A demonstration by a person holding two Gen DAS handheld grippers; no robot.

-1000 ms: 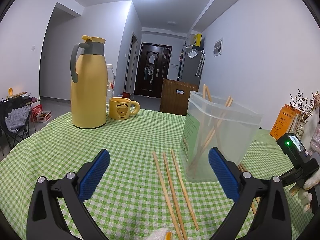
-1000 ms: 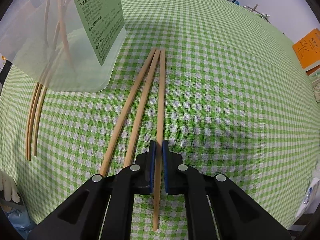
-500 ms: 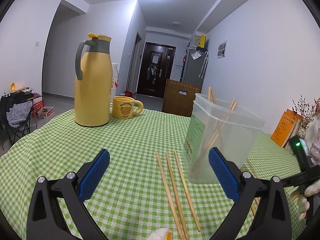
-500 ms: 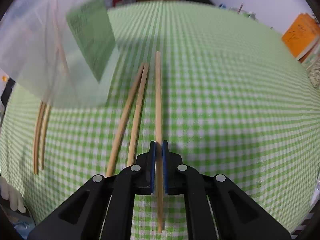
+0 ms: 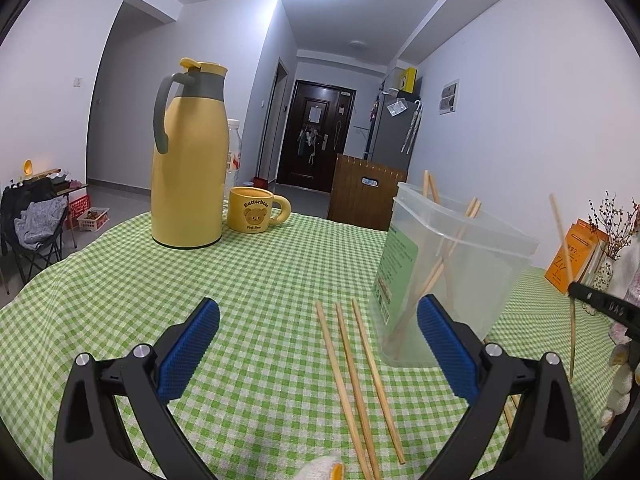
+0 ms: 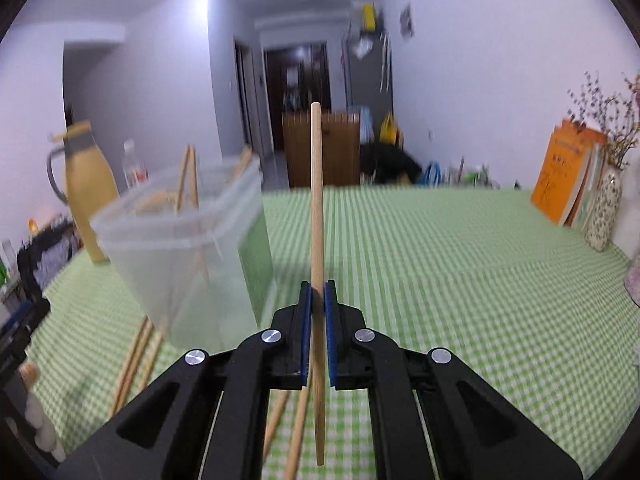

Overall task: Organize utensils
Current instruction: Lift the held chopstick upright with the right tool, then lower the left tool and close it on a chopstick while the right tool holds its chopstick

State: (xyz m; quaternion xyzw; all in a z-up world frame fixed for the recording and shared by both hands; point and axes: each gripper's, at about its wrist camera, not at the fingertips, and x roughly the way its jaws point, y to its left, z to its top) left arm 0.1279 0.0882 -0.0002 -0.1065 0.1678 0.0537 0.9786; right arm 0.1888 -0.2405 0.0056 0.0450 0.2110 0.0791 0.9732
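One wooden chopstick (image 6: 316,216) stands upright, raised beside the clear container (image 6: 188,248) holding others.

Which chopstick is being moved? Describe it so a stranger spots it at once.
Start at the green checked tablecloth, then the clear tub standing on it. Just right of the tub, the right gripper is shut on one chopstick. It alone is off the table and pointing up; the loose chopsticks lie flat.
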